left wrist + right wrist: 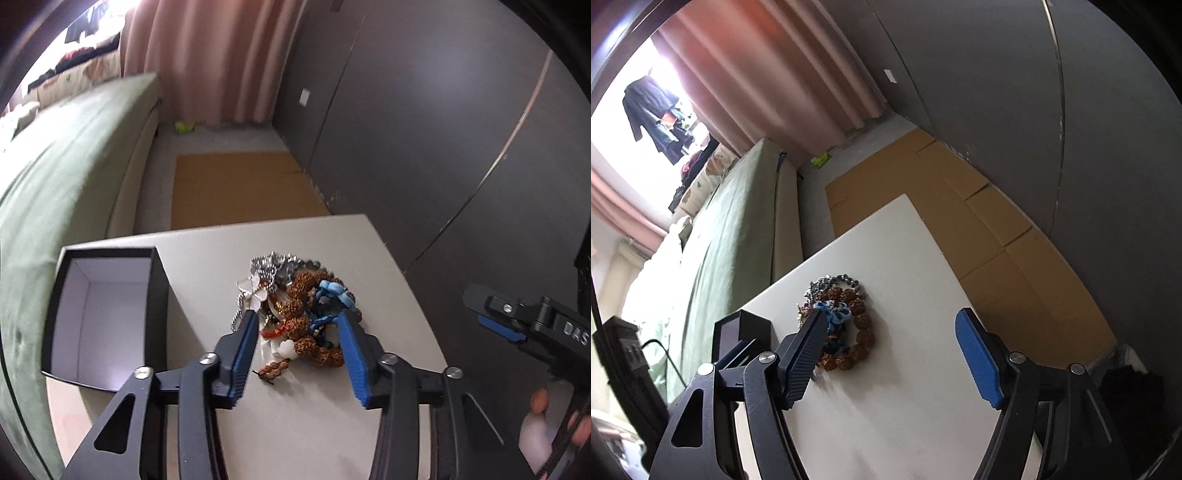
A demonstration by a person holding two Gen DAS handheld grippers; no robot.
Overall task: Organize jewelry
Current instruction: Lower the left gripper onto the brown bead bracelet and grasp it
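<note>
A tangled pile of jewelry (295, 314) lies on a white table (295, 424), directly between the blue-padded fingers of the left gripper (297, 325). The jaws stand partly open on either side of the heap — whether the pads actually press on it cannot be told, and nothing is lifted. The heap mixes a brown knobbly bead bracelet (314, 343), a silver bead chain (273, 266) at its far side, a blue knotted cord (336, 295) by the right-hand finger and clear pieces by the left-hand one. To the left of this gripper sits an open black box (107, 317) with a pale, bare interior.

The right gripper (890, 325) hangs with its jaws wide apart and nothing between them over bare tabletop — the pile lies at and beyond the tip of its left finger, which hides part of it. In the left wrist view, it shows at the right edge, a person's hand (554, 421) below it. A green bed (74, 166) stretches beyond the table.
</note>
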